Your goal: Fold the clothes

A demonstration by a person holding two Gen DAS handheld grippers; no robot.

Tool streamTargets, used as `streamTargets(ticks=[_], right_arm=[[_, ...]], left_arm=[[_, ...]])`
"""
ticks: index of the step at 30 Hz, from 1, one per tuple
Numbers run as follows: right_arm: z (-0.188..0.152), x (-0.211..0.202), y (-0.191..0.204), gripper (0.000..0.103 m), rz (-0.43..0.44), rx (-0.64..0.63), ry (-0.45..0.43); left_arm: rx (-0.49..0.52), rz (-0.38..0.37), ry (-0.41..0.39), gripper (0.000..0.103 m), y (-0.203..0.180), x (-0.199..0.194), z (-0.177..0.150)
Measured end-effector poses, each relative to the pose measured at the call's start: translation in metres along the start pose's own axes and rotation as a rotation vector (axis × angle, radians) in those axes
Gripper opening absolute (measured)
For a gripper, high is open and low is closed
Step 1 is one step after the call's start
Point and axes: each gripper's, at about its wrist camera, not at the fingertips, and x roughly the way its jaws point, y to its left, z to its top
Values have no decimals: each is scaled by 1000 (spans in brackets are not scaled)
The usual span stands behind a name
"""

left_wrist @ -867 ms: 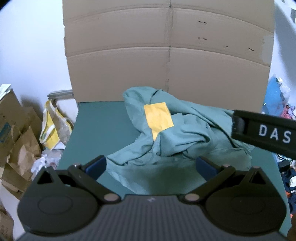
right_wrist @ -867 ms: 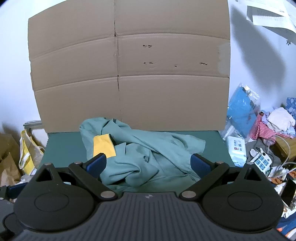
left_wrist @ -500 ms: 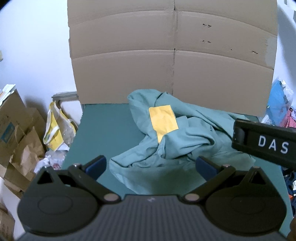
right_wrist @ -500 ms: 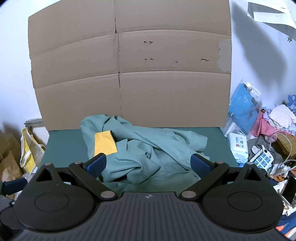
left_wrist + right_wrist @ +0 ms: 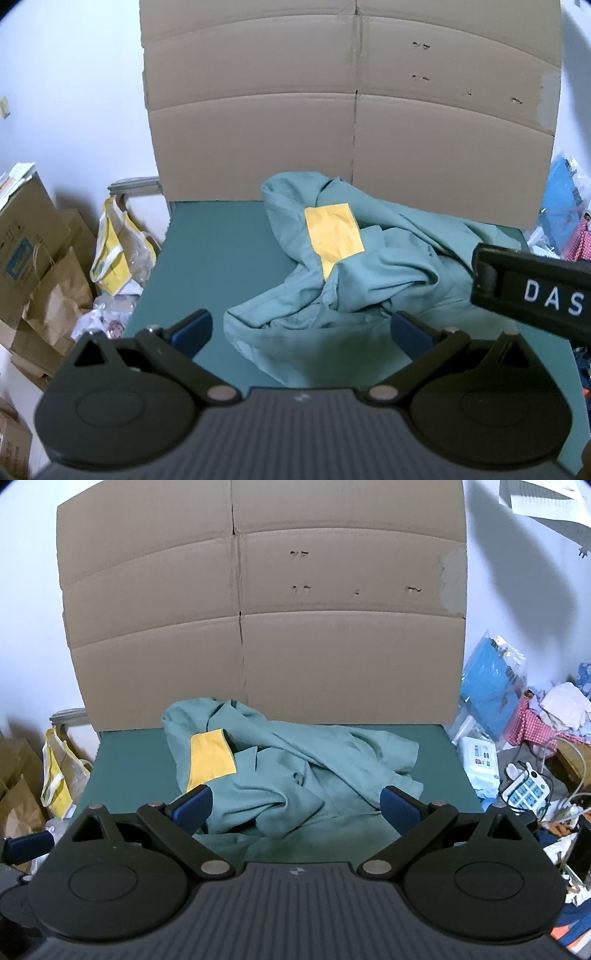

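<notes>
A crumpled teal garment point(image 5: 373, 280) point(image 5: 295, 775) with a yellow patch point(image 5: 334, 236) point(image 5: 210, 760) lies in a heap on the dark green table point(image 5: 214, 251) point(image 5: 125, 768). My left gripper point(image 5: 301, 328) hovers open above the garment's near edge, nothing between its blue pads. My right gripper point(image 5: 295, 806) also stands open over the near part of the heap, holding nothing. The right gripper's black body point(image 5: 532, 291) juts in at the right of the left wrist view. A blue fingertip of the left gripper point(image 5: 26, 843) shows at the far left of the right wrist view.
A tall cardboard sheet point(image 5: 351, 110) point(image 5: 258, 620) stands along the table's back edge. Paper bags and boxes point(image 5: 48, 280) crowd the floor on the left. Clothes, a blue packet and a power strip point(image 5: 524, 786) lie to the right of the table.
Both cameras have drawn back and tilted slightly, so the garment sits lower in both views. The garment itself has not moved, and both grippers stay open.
</notes>
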Motion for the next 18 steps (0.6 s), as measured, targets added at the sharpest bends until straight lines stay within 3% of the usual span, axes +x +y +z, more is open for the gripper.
streamTargets(ticks=[18], right_arm=[[-4, 5, -5, 99, 8, -5, 22]], left_arm=[[1, 1, 31, 103, -3, 13, 0]])
